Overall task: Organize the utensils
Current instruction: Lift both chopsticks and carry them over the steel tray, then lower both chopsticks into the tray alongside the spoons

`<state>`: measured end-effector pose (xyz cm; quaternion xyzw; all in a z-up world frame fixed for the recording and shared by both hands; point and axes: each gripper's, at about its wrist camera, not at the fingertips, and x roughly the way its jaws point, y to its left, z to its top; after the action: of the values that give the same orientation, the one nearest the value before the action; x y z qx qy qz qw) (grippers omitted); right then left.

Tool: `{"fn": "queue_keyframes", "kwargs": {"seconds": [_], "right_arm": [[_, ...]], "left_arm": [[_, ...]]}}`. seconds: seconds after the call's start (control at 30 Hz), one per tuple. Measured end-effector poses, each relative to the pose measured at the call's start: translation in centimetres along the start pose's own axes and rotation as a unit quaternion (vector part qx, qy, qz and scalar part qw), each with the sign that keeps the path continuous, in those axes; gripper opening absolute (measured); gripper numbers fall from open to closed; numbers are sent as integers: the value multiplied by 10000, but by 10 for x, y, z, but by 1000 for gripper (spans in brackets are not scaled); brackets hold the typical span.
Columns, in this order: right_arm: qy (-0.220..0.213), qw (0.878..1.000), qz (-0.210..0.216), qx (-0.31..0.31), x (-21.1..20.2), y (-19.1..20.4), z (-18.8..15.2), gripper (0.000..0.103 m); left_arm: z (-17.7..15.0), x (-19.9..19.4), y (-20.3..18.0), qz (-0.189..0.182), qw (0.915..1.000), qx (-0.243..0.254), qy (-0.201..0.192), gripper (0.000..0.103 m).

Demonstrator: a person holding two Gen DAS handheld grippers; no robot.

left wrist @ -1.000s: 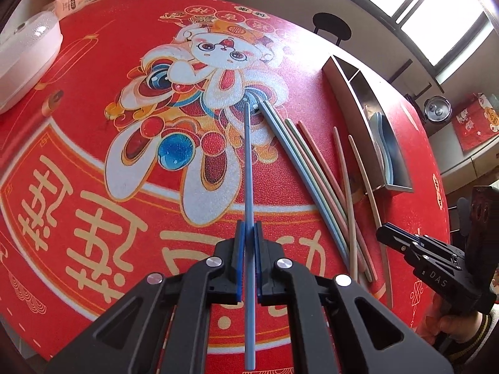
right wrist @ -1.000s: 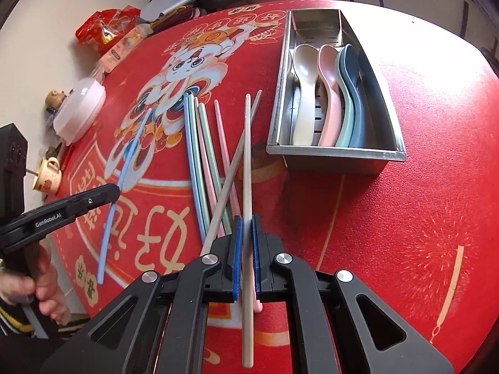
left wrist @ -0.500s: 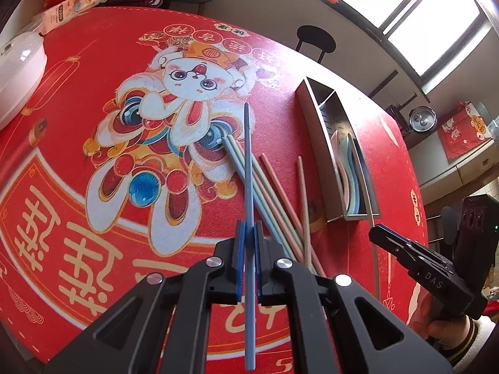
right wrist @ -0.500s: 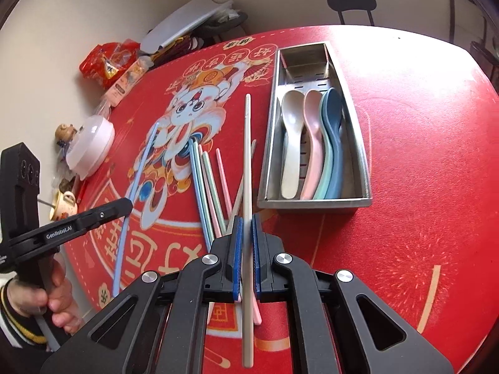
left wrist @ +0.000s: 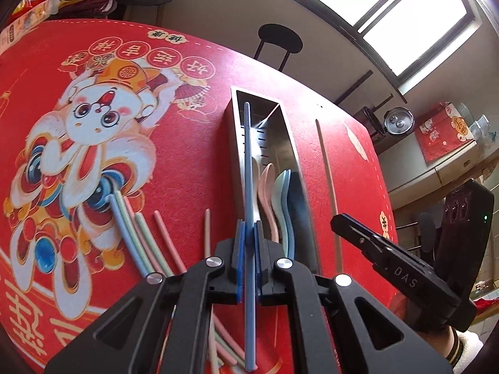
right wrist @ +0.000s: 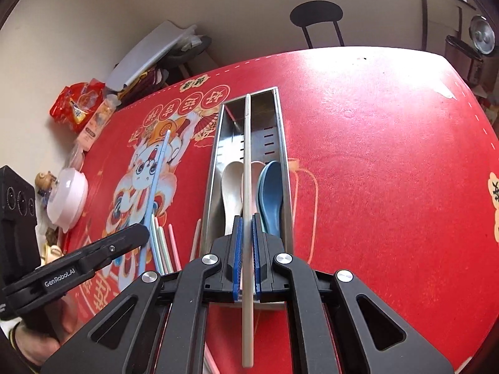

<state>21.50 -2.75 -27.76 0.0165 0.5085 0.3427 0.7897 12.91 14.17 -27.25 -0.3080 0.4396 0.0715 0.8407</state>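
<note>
The left gripper (left wrist: 248,261) is pinching a blue chopstick (left wrist: 248,187) and the right gripper (right wrist: 246,257) a beige chopstick (right wrist: 247,187), both hovering over the steel utensil tray (right wrist: 215,162) (spoons (right wrist: 270,191) already inside). Releasing tilted risks one bouncing out. The tray's near end is hiding behind the fingers.
</note>
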Motion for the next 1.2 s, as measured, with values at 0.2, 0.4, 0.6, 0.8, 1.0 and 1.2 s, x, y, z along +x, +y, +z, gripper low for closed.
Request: {"fn": "queue_keyframes", "kwargs": {"seconds": [0.2,0.4,0.6,0.8,1.0,1.2], "right_arm": [[113,9998,-133,51,21,-9,17,6],[183,9996,-194,41,31,-14,23,6],[229,9994,-236,65,36,-16,22,6],[285,9992,-277,72,45,-16,23,6],[322,9990,-300,12,50,-12,25,6],[352,9986,-386,-72,53,-11,26,6]], "left_arm": [[24,35,-13,63,10000,-16,65,5],[33,57,-10,123,9997,-77,191,5],[33,67,-4,165,9994,-150,260,5],[34,72,-3,200,9993,-109,286,5],[35,74,-2,266,9993,-143,233,6],[36,70,-1,149,9997,-91,198,7]]}}
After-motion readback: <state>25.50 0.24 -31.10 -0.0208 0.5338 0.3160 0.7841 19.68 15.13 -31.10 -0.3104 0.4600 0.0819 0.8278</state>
